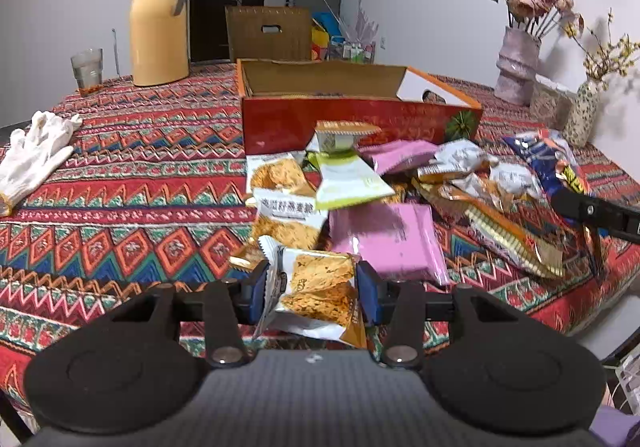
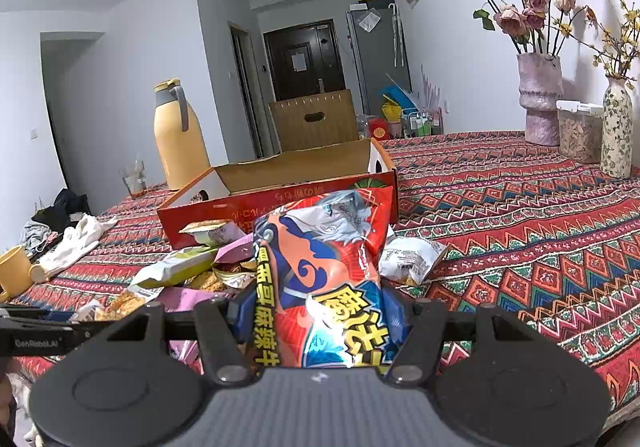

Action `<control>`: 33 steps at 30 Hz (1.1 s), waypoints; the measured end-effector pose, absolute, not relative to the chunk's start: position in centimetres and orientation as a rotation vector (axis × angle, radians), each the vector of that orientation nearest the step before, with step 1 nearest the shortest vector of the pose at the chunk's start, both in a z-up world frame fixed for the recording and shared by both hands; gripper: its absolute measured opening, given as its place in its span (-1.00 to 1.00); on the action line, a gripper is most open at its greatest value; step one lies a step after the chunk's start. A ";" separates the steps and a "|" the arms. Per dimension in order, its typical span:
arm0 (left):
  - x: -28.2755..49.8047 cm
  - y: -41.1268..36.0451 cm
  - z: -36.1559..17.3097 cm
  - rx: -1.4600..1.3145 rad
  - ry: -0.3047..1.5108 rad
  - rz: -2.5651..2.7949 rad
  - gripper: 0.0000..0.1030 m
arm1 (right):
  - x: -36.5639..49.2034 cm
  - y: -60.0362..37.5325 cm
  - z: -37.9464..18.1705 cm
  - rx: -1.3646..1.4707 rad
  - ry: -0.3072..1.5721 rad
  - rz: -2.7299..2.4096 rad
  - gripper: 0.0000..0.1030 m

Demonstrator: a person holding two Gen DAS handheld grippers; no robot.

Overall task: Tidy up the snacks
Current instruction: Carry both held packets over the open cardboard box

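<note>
My left gripper (image 1: 314,289) is shut on a white-and-orange snack packet (image 1: 320,287) at the near edge of a pile of snacks. Just beyond it lie a pink packet (image 1: 388,243), a green-and-white packet (image 1: 348,183) and another orange packet (image 1: 284,203). Behind the pile stands an open red cardboard box (image 1: 360,119), also in the right wrist view (image 2: 280,203). My right gripper (image 2: 320,311) is shut on a tall red-and-blue snack bag (image 2: 328,271), held upright in front of the box. One of its black fingers (image 1: 592,211) shows at the right of the left wrist view.
On the patterned tablecloth (image 1: 140,207) stand a yellow thermos (image 1: 160,23) and a glass (image 1: 87,67) at the back left. White gloves (image 1: 32,159) lie at the left. Two vases (image 1: 516,63) with flowers and a lidded container (image 2: 580,131) stand along the right wall. A yellow mug (image 2: 14,271) sits far left.
</note>
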State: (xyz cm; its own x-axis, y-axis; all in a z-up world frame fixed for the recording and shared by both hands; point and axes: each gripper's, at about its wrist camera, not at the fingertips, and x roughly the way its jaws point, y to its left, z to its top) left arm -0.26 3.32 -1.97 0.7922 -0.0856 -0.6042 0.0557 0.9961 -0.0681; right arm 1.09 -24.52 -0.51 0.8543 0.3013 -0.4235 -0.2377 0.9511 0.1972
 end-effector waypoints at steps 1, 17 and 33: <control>-0.2 3.5 -1.7 -0.052 0.645 -0.071 -0.11 | 1.2 -24.5 -0.5 0.139 0.467 0.284 0.17; 3.8 4.1 3.0 -0.072 0.529 -0.039 -0.10 | 6.0 -23.9 1.9 0.123 0.429 0.300 0.17; 13.0 4.5 7.1 -0.070 0.462 -0.012 -0.10 | 16.4 -23.1 5.4 0.052 0.413 0.300 0.17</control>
